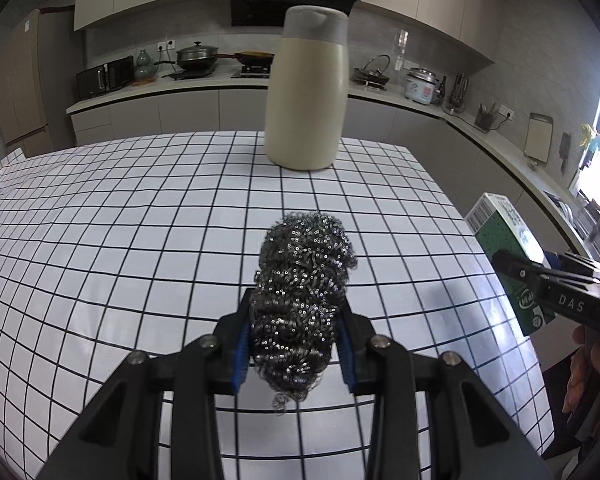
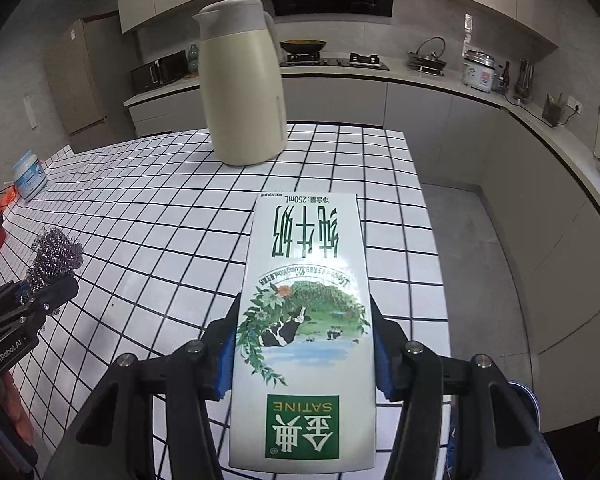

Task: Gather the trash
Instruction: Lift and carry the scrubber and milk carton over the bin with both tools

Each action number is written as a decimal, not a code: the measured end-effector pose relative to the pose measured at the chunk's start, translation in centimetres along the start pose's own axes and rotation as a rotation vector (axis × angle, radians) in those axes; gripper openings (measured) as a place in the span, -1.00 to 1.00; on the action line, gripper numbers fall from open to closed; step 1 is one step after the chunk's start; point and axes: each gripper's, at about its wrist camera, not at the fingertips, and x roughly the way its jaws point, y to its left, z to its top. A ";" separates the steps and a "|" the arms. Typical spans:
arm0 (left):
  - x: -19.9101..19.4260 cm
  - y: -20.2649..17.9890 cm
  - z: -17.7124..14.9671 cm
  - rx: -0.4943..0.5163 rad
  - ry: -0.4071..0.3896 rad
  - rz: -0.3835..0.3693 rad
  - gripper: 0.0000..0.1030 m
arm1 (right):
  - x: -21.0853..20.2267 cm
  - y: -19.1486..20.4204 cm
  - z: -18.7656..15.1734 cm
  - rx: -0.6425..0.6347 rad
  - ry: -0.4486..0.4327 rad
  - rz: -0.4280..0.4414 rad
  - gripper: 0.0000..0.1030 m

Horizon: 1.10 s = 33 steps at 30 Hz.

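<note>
Right tool (image 2: 302, 344) clamped on milk carton (image 2: 304, 320), long axis forward, print upside down; left tool (image 1: 296, 340) on steel scourer (image 1: 300, 300).

Both tools are matte black plastic. The left gripper (image 1: 296, 340) has two broad angled arms joined by round silver screw heads, with bright blue ribbed pads (image 1: 240, 354) lining the inner faces of its fingers. The right gripper (image 2: 304, 350) is built alike, blue pads (image 2: 225, 364) included. White lettering is printed on the side of each black body.
</note>
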 end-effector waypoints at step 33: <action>1.1 -22.5 -2.2 0.183 0.043 -0.134 -0.28 | -9.3 -22.0 -7.8 0.180 -0.010 -0.118 0.08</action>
